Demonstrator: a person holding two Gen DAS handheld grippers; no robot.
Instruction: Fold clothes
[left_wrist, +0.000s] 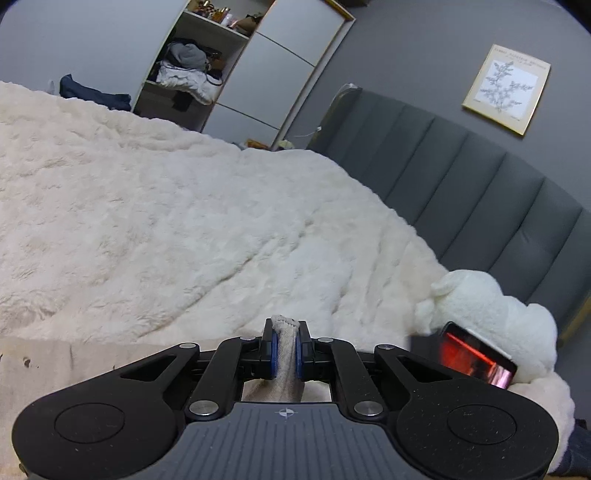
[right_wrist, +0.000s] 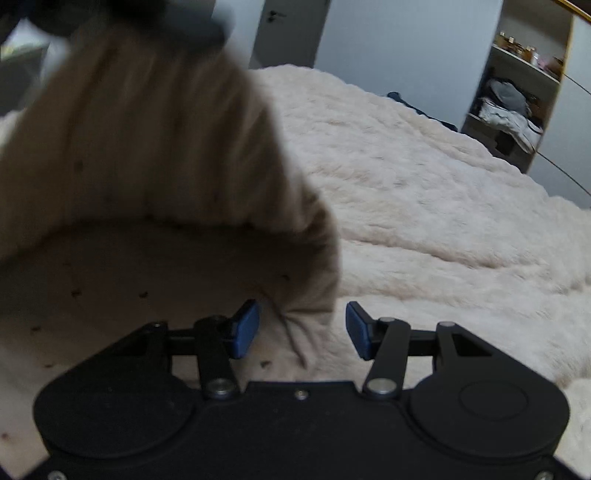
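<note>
both views are dimly and evenly lit, with a cool cast in the left and a warmer one in the right. straight lines are bowed towards the dark rounded corners. the lifted beige garment (right_wrist: 147, 155) is smeared by motion blur.

A shaggy, fluffy cream blanket (left_wrist: 184, 206) covers the bed. The beige garment (right_wrist: 147, 166) is soft knit cloth with dark flecks. The padded grey headboard (left_wrist: 461, 177) looks smooth and matt.
</note>
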